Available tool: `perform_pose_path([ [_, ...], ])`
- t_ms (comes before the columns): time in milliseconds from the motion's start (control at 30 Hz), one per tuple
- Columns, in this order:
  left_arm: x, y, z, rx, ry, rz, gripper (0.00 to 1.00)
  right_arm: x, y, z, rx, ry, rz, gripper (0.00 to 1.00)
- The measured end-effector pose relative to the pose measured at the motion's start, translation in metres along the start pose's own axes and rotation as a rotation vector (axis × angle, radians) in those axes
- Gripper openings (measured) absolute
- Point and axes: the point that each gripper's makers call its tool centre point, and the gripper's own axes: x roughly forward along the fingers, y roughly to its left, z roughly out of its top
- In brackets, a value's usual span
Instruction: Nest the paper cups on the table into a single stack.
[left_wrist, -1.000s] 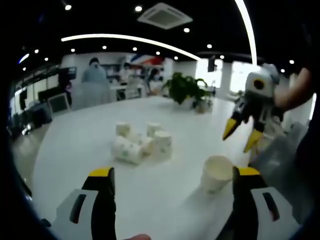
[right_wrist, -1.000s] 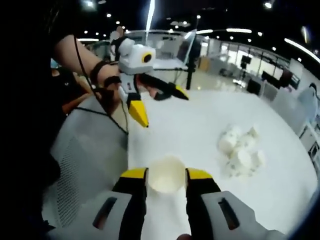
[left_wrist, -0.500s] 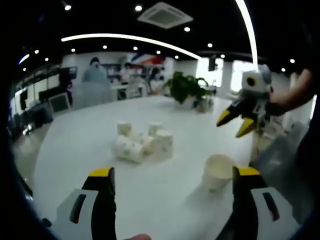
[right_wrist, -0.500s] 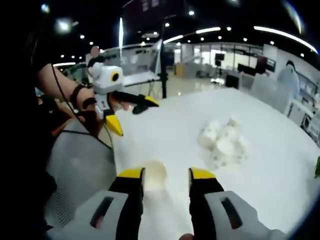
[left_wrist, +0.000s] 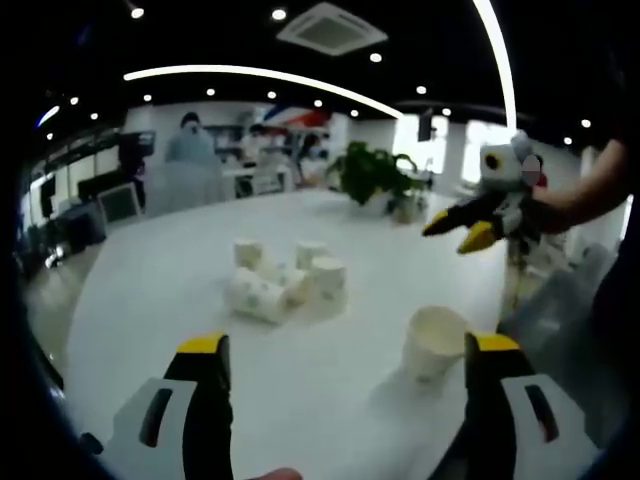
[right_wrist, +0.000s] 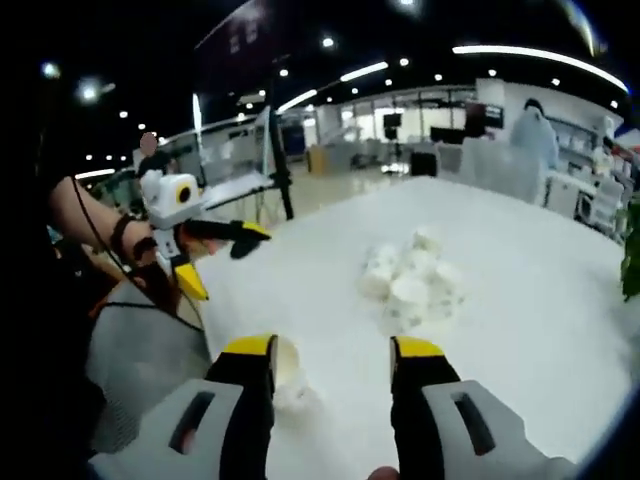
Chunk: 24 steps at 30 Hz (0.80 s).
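Observation:
A single white paper cup (left_wrist: 435, 343) stands upright on the white table (left_wrist: 140, 300), just inside my left gripper's right jaw. My left gripper (left_wrist: 350, 345) is open wide with nothing between its jaws. Farther out lies a cluster of several paper cups (left_wrist: 285, 285), some upright, some tipped over. My right gripper (left_wrist: 458, 230) hovers above and beyond the single cup, jaws apart. In the right gripper view my right gripper (right_wrist: 333, 348) is open and holds nothing. There the single cup (right_wrist: 287, 362) peeks out beside its left jaw, the cluster (right_wrist: 410, 285) lies ahead, and the left gripper (right_wrist: 225, 258) is held open at the left.
A potted plant (left_wrist: 375, 180) stands at the table's far side. A grey mesh chair (right_wrist: 140, 360) sits at the near table edge by the person's arm (right_wrist: 95, 225). People stand at desks in the background. Bare table surface surrounds the cluster.
My right gripper has lifted and swung away from the single cup, which was between its jaws a second ago, and now faces the cluster. The left gripper and the cups have stayed put.

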Motion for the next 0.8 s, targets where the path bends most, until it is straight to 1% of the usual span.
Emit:
perform_pose_path([
  [167,0.0,0.0,-0.001,-0.005,-0.001,0.003,0.95,-0.004,-0.01,-0.002,0.038,-0.02,-0.035,0.49],
  [300,0.0,-0.001,-0.001,-0.005,0.001,0.0,0.95,-0.006,-0.018,-0.006,0.085,-0.035,-0.069,0.58],
  [367,0.001,-0.001,-0.002,-0.007,0.002,0.0,0.95,-0.008,-0.023,-0.008,0.091,-0.04,-0.089,0.6],
  [433,0.001,0.0,-0.003,-0.011,0.002,0.002,0.95,-0.01,-0.027,-0.009,0.115,-0.048,-0.105,0.64],
  [600,0.001,0.0,-0.004,-0.015,0.002,0.0,0.95,-0.011,-0.032,-0.013,0.131,-0.052,-0.129,0.71],
  [733,0.001,0.0,-0.004,-0.018,0.005,0.001,0.95,-0.012,-0.038,-0.015,0.164,-0.062,-0.163,0.81],
  [800,0.0,0.001,-0.005,-0.017,0.006,0.002,0.95,-0.013,-0.039,-0.016,0.182,-0.062,-0.165,0.83],
])
